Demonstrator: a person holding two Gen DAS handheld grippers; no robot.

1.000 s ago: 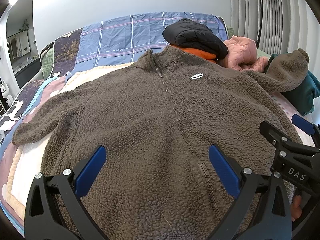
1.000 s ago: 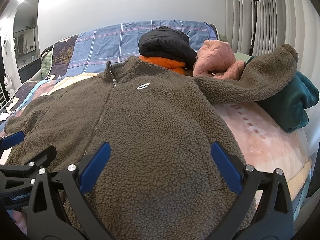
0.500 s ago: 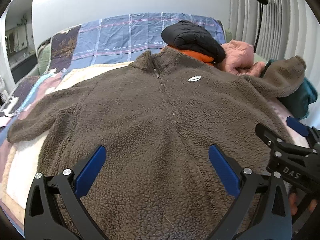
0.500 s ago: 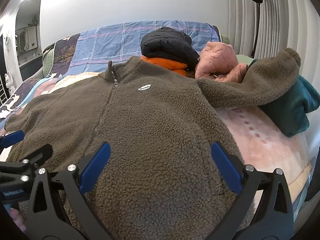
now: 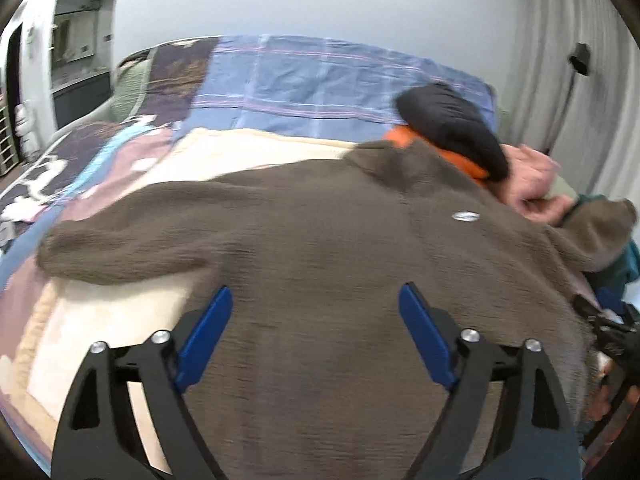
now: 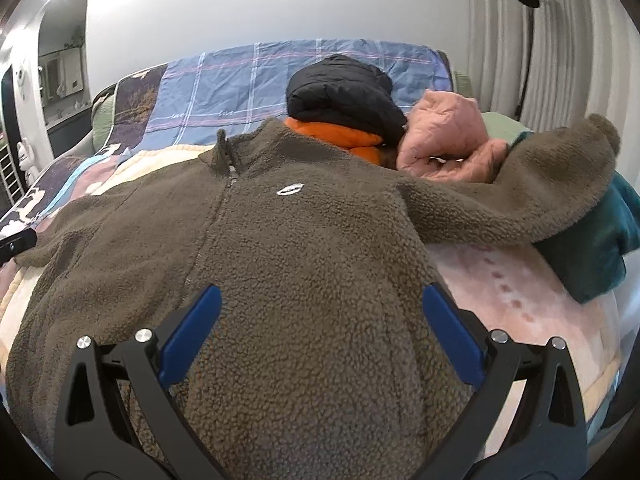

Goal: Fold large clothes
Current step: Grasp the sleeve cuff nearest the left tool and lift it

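My left gripper (image 5: 316, 320) and right gripper (image 6: 320, 320) both hang with jaws spread wide, holding nothing, over the hem of the brown fleece jacket (image 6: 304, 248). It lies front-up, flat on the bed (image 6: 520, 280), one sleeve draped over the teal garment (image 6: 600, 248).

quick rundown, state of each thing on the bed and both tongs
brown fleece jacket: spread flat, zipped, unfolded
right sleeve: draped over teal garment
black jacket: folded, atop orange one
pink jacket: crumpled
left tongs: open
right tongs: open
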